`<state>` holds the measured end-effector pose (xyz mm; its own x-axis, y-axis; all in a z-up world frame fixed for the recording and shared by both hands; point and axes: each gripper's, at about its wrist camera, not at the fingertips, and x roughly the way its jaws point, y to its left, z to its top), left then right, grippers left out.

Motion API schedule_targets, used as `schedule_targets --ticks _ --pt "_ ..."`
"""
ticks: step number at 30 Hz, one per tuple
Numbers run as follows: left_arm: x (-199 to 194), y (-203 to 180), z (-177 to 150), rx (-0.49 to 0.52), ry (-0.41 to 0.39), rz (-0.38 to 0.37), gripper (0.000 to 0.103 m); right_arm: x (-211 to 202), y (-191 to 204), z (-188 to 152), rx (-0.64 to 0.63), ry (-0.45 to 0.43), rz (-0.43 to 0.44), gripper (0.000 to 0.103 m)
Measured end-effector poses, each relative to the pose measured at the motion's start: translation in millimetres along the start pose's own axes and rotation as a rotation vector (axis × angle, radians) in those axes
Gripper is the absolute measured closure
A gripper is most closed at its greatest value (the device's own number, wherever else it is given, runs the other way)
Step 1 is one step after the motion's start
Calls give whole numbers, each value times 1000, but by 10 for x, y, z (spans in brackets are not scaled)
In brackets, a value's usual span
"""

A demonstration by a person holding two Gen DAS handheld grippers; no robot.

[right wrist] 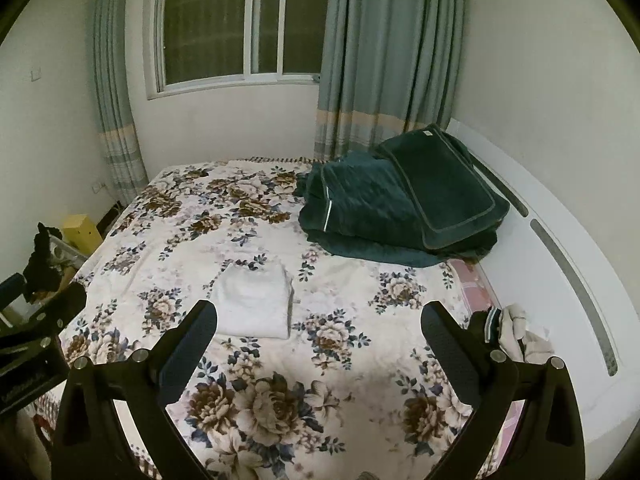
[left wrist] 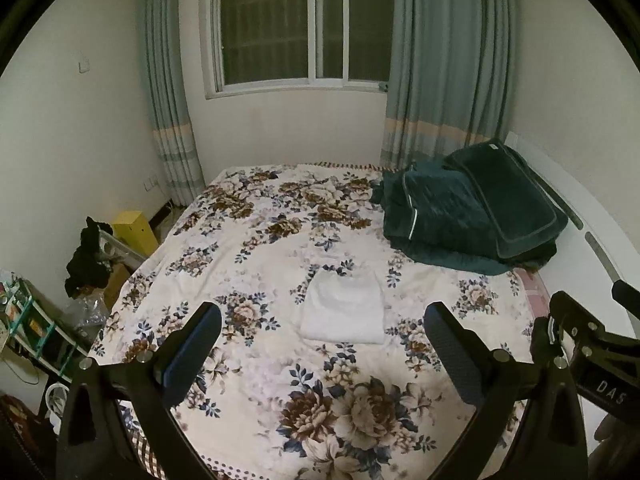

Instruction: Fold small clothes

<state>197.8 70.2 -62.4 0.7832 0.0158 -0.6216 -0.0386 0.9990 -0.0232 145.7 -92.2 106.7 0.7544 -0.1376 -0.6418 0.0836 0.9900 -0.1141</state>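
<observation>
Hovering above the near part of the bed, the left gripper [left wrist: 322,344] and the right gripper [right wrist: 319,340] are both standing with their jaws spread wide and nothing between them. A white garment [left wrist: 342,306], already folded into a neat rectangle, is lying flat on the floral bedspread [left wrist: 256,240] near the middle of the bed, well apart from either set of fingers. In the right wrist view the same folded piece [right wrist: 254,304] is sitting ahead and to the left of the gripper, one edge showing stacked layers. A small heap of loose clothes [right wrist: 510,330], pale and dark pieces mixed, is resting at the right edge of the bed beside the white headboard [right wrist: 560,280], just behind the right-hand finger. A dark green quilt with a matching pillow [left wrist: 476,208] is occupying the far right corner, under the window [left wrist: 304,24].

Judging from this layout, one fold is complete and the step in hand is the transition to the next item. The next move is probably calling for the right gripper to swing toward the heap, close on a single piece, and draw it onto the open bedspread, clear of the folded garment, so that both grippers can spread it flat.
</observation>
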Motion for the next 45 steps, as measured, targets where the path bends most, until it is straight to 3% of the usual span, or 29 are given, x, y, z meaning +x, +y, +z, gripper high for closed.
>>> schedule_targets --ticks 45 --pt "-166 68 -29 -5 -13 38 0 -34 44 -125 -8 15 54 0"
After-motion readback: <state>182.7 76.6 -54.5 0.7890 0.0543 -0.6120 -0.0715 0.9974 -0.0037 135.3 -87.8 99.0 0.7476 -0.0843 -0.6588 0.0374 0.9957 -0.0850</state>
